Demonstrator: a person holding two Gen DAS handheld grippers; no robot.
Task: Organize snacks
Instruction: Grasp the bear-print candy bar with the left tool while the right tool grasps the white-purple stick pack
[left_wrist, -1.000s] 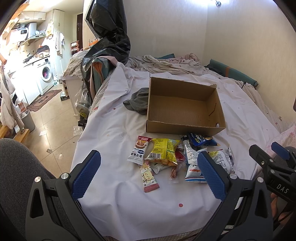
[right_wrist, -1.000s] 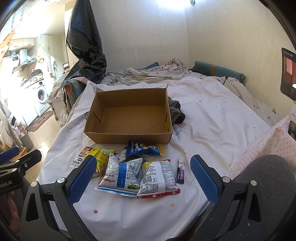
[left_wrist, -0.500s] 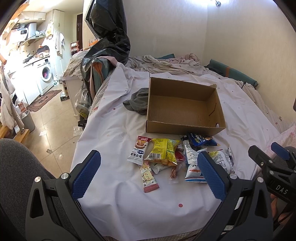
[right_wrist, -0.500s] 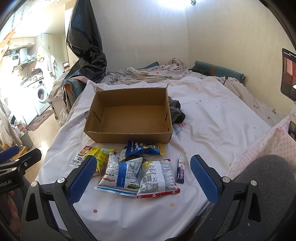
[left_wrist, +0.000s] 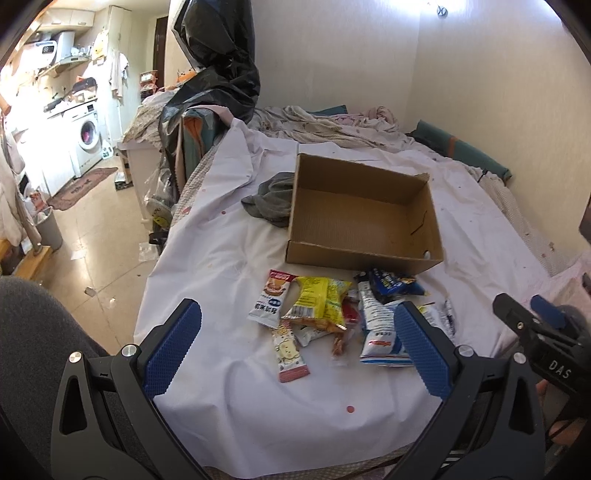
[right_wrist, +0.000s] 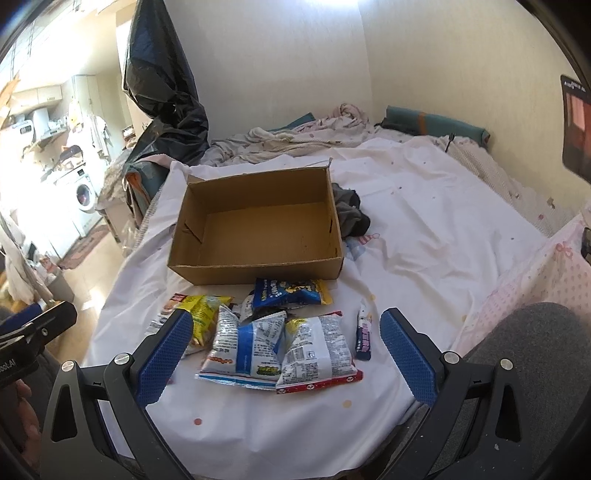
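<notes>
The left tongs (left_wrist: 295, 347) fill the lower part of the left wrist view, their blue ribbed pads (left_wrist: 171, 349) spread wide and grasping nothing, hovering above the white bedsheet (left_wrist: 229, 236). The right tongs (right_wrist: 286, 354) sit at the bottom of the right wrist view, likewise released with nothing between them.

Between and just above the right tongs' pads lie two silver-white crinkled snack bags, one with a blue band (right_wrist: 245, 349) and one with a red bottom edge (right_wrist: 317, 356), side by side and overlapping. To their right lies a slim dark stick packet (right_wrist: 364, 332); to their left a yellow foil snack bag (right_wrist: 203, 312); above them a blue snack bag with a yellow end (right_wrist: 290, 291), just beside the front wall of the box.

In the left wrist view a white sachet with a red top (left_wrist: 273, 297) lies left of the yellow bag, and a pink cartoon-printed stick packet (left_wrist: 288, 352) lies below it.

The open brown cardboard box (right_wrist: 258, 273) stands at frame centre on the bed, nothing inside it. A grey crumpled cloth (left_wrist: 271, 199) touches its far side. A black plastic bag (left_wrist: 218, 55) hangs at upper left, and a white washing machine (left_wrist: 86, 138) stands at far left.
</notes>
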